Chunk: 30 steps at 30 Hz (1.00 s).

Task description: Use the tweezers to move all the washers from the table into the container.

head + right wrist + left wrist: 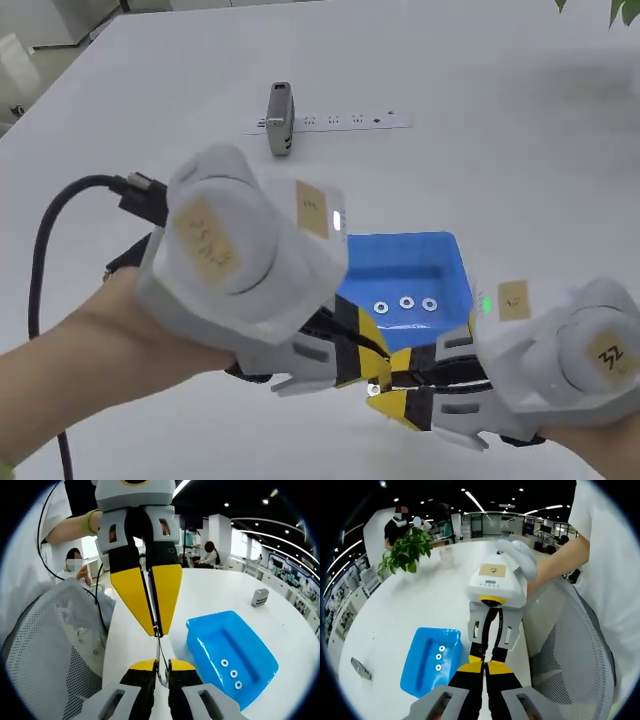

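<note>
A blue container (400,248) sits on the white table with three washers (406,302) in a row on its floor; they also appear as washers (439,656) and washers (233,673). My two grippers face each other tip to tip just in front of the container. The right gripper (161,666) is shut on the looped end of thin metal tweezers (159,649). The left gripper (156,628), coming from above in that view, has its yellow jaws shut on the tweezers' other end. In the head view the left gripper (372,365) meets the right gripper (398,395) near the table's front edge.
A white power strip (340,121) with a grey plug block (280,118) lies farther back on the table. A black cable (45,250) loops at the left. A mesh chair (570,645) stands beside the table edge, and a potted plant (407,550) at the far end.
</note>
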Tool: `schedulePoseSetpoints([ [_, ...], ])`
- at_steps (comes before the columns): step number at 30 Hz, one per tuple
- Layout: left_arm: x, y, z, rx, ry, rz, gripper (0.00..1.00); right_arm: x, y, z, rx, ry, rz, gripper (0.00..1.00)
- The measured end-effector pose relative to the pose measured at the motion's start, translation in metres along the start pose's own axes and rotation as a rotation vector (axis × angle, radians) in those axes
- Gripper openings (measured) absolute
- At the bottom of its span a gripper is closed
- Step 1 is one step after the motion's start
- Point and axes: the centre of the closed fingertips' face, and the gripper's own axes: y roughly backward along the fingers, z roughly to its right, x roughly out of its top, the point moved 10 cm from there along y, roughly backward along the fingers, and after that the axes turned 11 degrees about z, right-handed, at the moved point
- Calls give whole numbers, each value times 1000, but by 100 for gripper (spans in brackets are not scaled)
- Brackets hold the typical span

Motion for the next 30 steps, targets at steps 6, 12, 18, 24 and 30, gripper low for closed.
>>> schedulePoseSetpoints([
  [6,-4,-4,1,-23,-12,-53,0,1,-4,-1,14,0,-25,5],
  [12,-4,-5,0,-9,-1,-51,0,1,-6,3,15,-41,-49,6],
  [18,-2,-8,1,-11,-15,-53,0,-1,-14,3,21,-35,-102,7],
  [24,0,-11,-1,-20,-29,-53,0,-1,-16,1,-4,3,-130,5],
  [30,-4,-4,-6,88,16,-3,4,-2,-18,4,-49,-66,-97,3],
])
